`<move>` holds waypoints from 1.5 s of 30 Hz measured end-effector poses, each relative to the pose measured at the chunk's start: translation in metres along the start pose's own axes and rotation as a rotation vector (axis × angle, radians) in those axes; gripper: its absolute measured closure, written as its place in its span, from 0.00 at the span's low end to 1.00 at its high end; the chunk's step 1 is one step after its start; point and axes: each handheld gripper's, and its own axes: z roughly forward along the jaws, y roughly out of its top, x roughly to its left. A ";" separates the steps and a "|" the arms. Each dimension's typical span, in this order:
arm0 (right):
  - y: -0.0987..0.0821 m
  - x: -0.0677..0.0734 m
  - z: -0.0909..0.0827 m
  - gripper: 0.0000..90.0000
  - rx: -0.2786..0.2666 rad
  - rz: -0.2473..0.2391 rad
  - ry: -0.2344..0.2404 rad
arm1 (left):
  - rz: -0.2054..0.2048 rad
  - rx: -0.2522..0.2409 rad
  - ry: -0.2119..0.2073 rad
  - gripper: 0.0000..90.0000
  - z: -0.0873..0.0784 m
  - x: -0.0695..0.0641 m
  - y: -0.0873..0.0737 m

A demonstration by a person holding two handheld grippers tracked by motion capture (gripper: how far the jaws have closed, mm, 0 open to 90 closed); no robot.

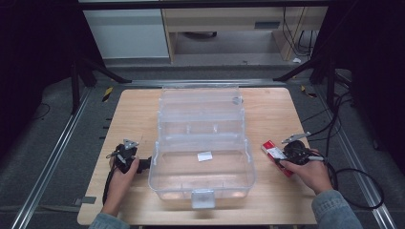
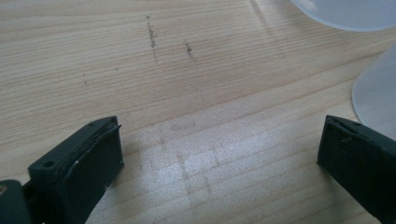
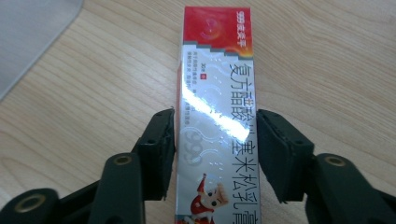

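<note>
A long red and white medicine box with printed characters lies flat on the wooden table, right of a clear plastic storage case. My right gripper is down on the box. In the right gripper view its jaws stand against the two long sides of the box, right gripper shut on it about midway along. My left gripper rests by the case's left wall. In the left gripper view it stands wide open over bare wood with nothing between its fingers.
The clear case stands open in the table's middle, its tiered trays and lid folded back; a small white slip lies inside. A rounded corner of the case is near the left gripper's right jaw. Table edge runs close behind both hands.
</note>
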 end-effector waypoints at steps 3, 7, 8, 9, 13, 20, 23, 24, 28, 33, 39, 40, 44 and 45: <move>0.002 0.001 -0.009 0.45 -0.034 -0.010 0.010 | 0.000 0.000 0.000 0.00 0.000 0.000 0.000; 0.006 0.001 -0.016 0.40 -0.009 -0.014 0.028 | 0.000 0.000 0.000 0.00 0.000 0.000 0.000; 0.006 0.001 -0.018 0.40 -0.001 -0.011 0.027 | 0.000 0.000 0.000 0.00 0.000 0.000 0.000; 0.006 0.000 -0.019 0.40 0.007 -0.009 0.026 | -0.001 -0.001 0.001 0.00 0.000 0.000 0.000; 0.005 -0.001 -0.023 0.40 0.034 -0.014 0.023 | -0.002 0.000 0.002 0.00 0.000 0.000 0.000; 0.001 -0.005 -0.024 0.42 0.099 -0.019 0.022 | -0.001 -0.001 0.001 0.00 0.000 0.000 0.000; 0.001 -0.003 -0.023 0.43 0.132 -0.024 0.022 | -0.002 -0.002 0.002 0.00 0.000 0.000 0.000; 0.001 -0.003 -0.023 0.43 0.132 -0.024 0.022 | -0.002 -0.002 0.002 0.00 0.000 0.000 0.000; 0.000 0.002 -0.023 0.42 0.174 -0.027 0.016 | -0.008 -0.004 0.007 0.00 0.001 -0.001 0.000; -0.001 0.001 -0.021 0.41 0.201 -0.024 0.012 | -0.007 -0.004 0.007 0.00 0.001 -0.001 0.000; -0.001 -0.004 -0.019 0.42 0.218 -0.030 0.031 | -0.006 -0.002 0.014 0.00 -0.001 -0.003 -0.001; -0.002 -0.004 -0.018 0.42 0.223 -0.033 0.035 | -0.006 -0.002 0.014 0.00 -0.001 -0.003 -0.001; -0.004 -0.006 -0.016 0.44 0.233 -0.031 0.044 | -0.004 -0.004 0.014 0.00 -0.002 -0.003 -0.002; -0.004 -0.006 -0.015 0.45 0.236 -0.029 0.045 | -0.002 -0.004 0.011 0.00 -0.002 -0.003 -0.002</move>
